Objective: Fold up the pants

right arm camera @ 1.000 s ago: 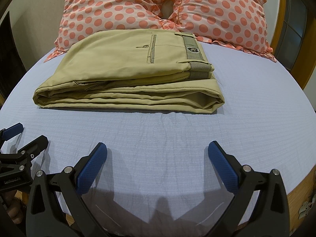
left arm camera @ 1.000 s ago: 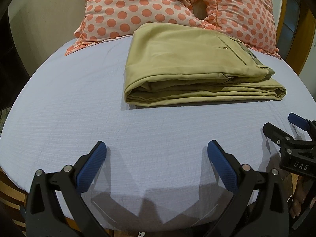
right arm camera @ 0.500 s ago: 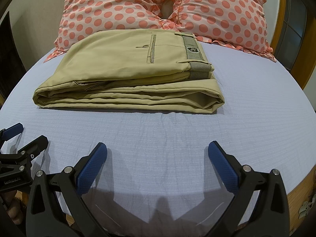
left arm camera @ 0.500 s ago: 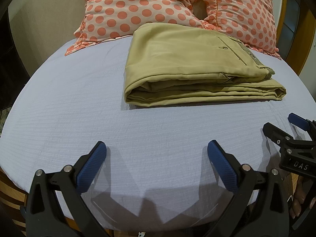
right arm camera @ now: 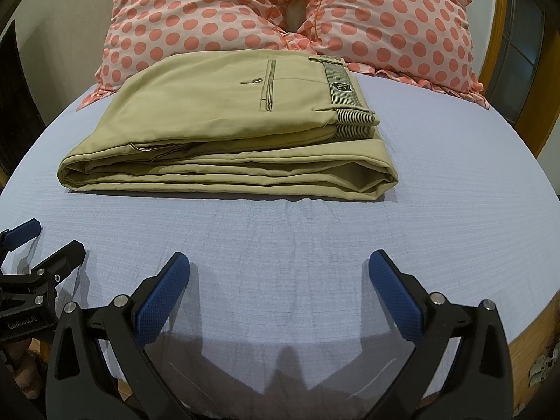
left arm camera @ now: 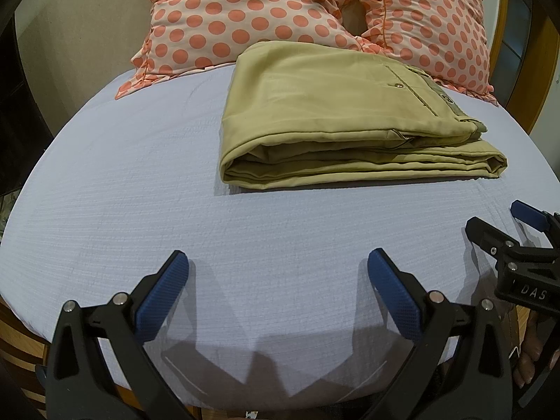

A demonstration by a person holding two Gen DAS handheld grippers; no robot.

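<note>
Khaki pants [left arm camera: 329, 112] lie folded in a neat rectangular stack on the light blue bed sheet [left arm camera: 140, 189], back pocket and striped waistband on top; they also show in the right wrist view [right arm camera: 224, 122]. My left gripper [left arm camera: 276, 273] is open and empty, hovering over the sheet near the bed's front edge, well short of the pants. My right gripper [right arm camera: 278, 273] is open and empty, likewise short of the pants. The right gripper also shows at the right edge of the left wrist view [left arm camera: 504, 224], and the left gripper at the left edge of the right wrist view [right arm camera: 45, 241].
Two pink pillows with coral polka dots [left arm camera: 245, 14] [right arm camera: 392, 17] stand behind the pants against the wall. The wooden bed frame [right arm camera: 532, 336] shows at the front corners. A wooden door frame [left arm camera: 532, 70] is at the far right.
</note>
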